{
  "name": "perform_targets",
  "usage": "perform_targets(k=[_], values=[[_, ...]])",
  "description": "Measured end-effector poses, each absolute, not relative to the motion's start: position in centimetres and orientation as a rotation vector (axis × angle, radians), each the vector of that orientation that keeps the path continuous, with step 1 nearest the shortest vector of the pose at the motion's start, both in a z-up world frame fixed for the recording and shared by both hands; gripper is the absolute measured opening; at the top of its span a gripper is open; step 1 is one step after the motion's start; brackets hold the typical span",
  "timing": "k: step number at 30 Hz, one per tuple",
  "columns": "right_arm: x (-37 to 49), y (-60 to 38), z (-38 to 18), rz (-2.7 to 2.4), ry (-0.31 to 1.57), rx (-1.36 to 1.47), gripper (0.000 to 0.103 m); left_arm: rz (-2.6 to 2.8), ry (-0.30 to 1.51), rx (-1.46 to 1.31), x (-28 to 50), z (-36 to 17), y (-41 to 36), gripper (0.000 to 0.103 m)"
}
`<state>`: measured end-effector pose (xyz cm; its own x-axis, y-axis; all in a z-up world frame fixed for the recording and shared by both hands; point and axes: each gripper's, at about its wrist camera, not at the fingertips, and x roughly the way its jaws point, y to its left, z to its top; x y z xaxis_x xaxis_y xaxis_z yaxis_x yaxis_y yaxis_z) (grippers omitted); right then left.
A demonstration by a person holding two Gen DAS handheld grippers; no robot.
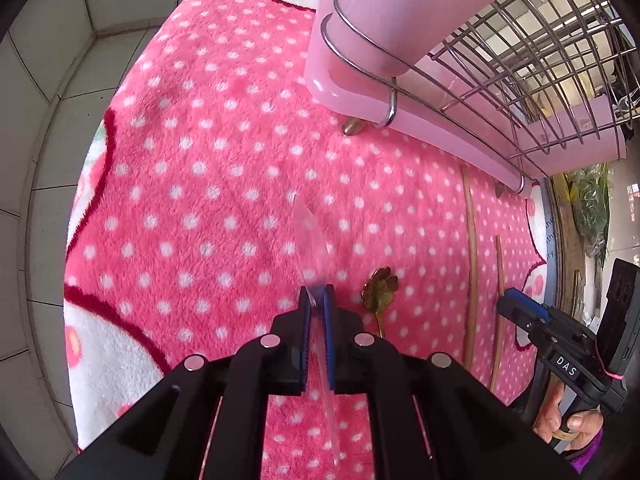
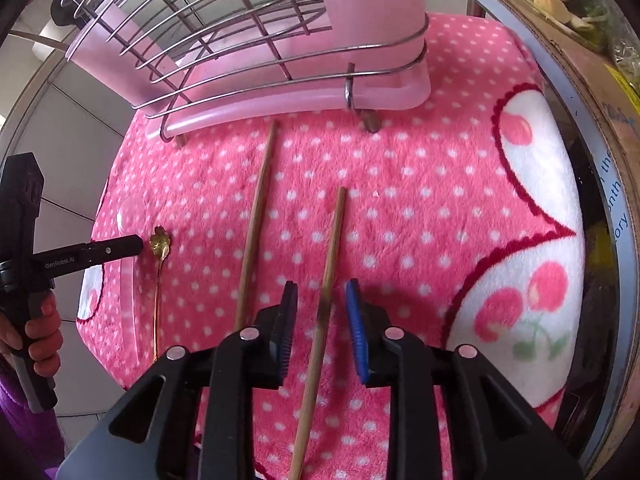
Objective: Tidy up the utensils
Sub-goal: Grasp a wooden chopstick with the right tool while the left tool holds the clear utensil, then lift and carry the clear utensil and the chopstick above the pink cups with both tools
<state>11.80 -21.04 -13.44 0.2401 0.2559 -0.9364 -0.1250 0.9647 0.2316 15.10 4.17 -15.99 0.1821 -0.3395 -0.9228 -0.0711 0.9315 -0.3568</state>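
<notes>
The right gripper (image 2: 322, 300) is straddling the nearer chopstick (image 2: 332, 248) lengthwise – jaws spread, not pinching (rack (image 2: 240, 40) lying beyond) – while the left gripper (image 1: 318, 294) is clamping a clear spoon (image 1: 310, 232).

Both wrist fisheyes look steeply down, close over the pink white-dotted fleece blanket (image 1: 208, 184). Shared: gold flower-bowled spoon (image 1: 380, 286), two wooden chopsticks (image 2: 256, 224), pink plastic wire-framed drying rack (image 2: 280, 92).

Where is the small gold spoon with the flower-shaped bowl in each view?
Left wrist view: gold spoon sits right of centre, beside the left tool.
Right wrist view: gold spoon lies at the left.
Shared landmark: the pink rack.
</notes>
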Motion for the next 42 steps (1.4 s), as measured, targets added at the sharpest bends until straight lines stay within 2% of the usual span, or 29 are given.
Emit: perform_targets(k=[5, 7, 8, 12, 21, 30, 42], values=[[12.9, -20.7, -14.3, 0.266, 1.332, 0.100, 0.025, -0.195, 1.416, -0.339, 16.1, -16.0, 4.3, 0.006], [12.7, -20.7, -14.2, 0.255, 1.315, 0.069, 0.018, -0.191, 1.429, -0.349, 16.4, -16.1, 4.3, 0.006], [12.6, -20.6, -14.3, 0.249, 1.306, 0.065, 0.009, -0.190, 1.430, -0.349, 16.5, -16.1, 4.3, 0.006], [12.2, -22.1, -14.0, 0.273, 1.266, 0.185, 0.007, -0.187, 1.389, -0.354, 16.0, -16.0, 4.3, 0.005], [8.8, -24.5, -8.9, 0.330, 1.004, 0.279, 0.006, -0.220, 1.156, -0.367, 12.3, -10.9, 4.6, 0.005], [5.3, -25.0, -3.6, 0.340, 0.806, 0.226, 0.006, -0.221, 0.935, -0.343, 8.5, -5.7, 4.1, 0.005], [3.7, -26.4, 4.2, 0.333, 0.596, 0.193, 0.006, -0.228, 0.729, -0.329, 6.6, 1.2, 4.8, 0.005]])
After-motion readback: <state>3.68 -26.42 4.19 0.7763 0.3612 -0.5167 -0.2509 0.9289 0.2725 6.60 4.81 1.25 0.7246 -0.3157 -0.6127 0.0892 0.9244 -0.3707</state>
